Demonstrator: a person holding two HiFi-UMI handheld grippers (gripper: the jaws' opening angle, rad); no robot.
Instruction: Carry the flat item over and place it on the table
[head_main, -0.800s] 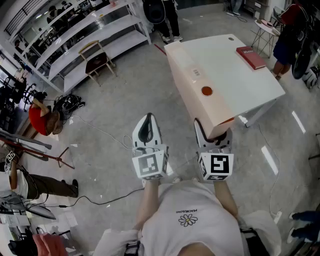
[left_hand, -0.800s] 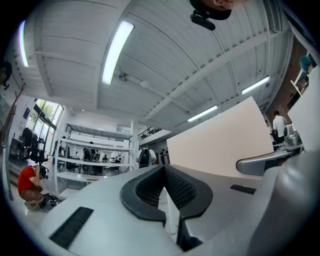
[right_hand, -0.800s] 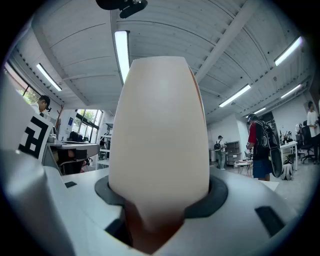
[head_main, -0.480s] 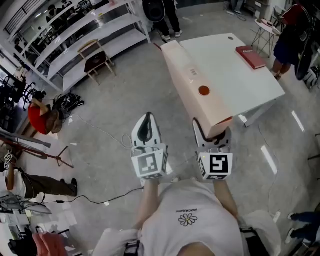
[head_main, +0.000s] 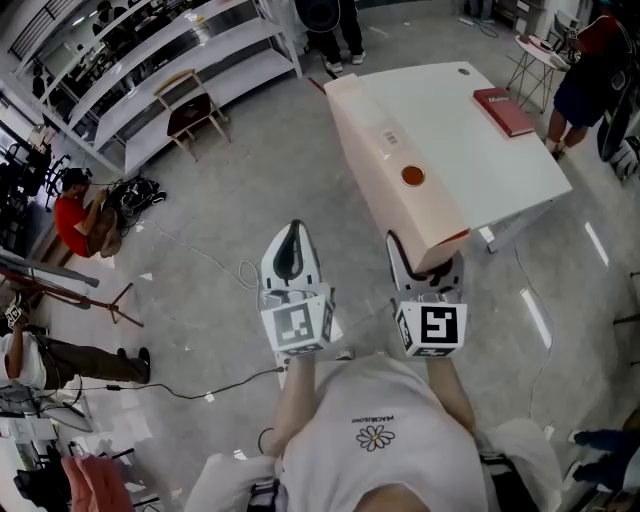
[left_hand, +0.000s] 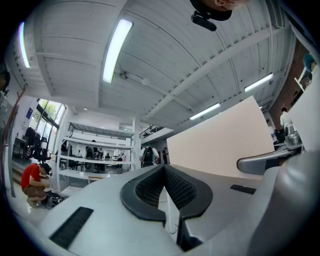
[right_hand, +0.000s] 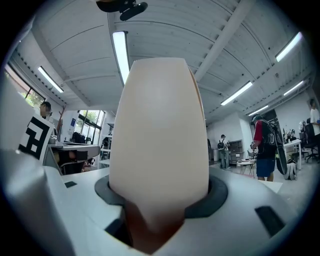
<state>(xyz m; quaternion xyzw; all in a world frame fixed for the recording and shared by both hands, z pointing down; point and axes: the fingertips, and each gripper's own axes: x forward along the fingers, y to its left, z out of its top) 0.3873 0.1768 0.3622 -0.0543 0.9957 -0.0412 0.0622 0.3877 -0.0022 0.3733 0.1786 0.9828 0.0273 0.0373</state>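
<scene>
A long flat beige cardboard box (head_main: 385, 150) with an orange round sticker runs from my right gripper (head_main: 426, 270) out along the left edge of a white table (head_main: 480, 140). The right gripper is shut on the box's near end. In the right gripper view the box (right_hand: 159, 135) fills the middle, wedged between the pads of the gripper (right_hand: 159, 222). My left gripper (head_main: 288, 250) hangs left of the box over the floor, shut and empty. The left gripper view shows its pads (left_hand: 150, 192) together and the box's broad side (left_hand: 220, 145) to the right.
A red book (head_main: 503, 112) lies on the table's far right. White shelving (head_main: 170, 60) and a chair (head_main: 190, 115) stand at the upper left. A crouching person in red (head_main: 72, 220), cables (head_main: 210, 260) on the floor and standing people (head_main: 590, 70) are around.
Both grippers keep nearly the same pose and the right one still holds the box. The floor and the things at the left have slid slightly within the view.
</scene>
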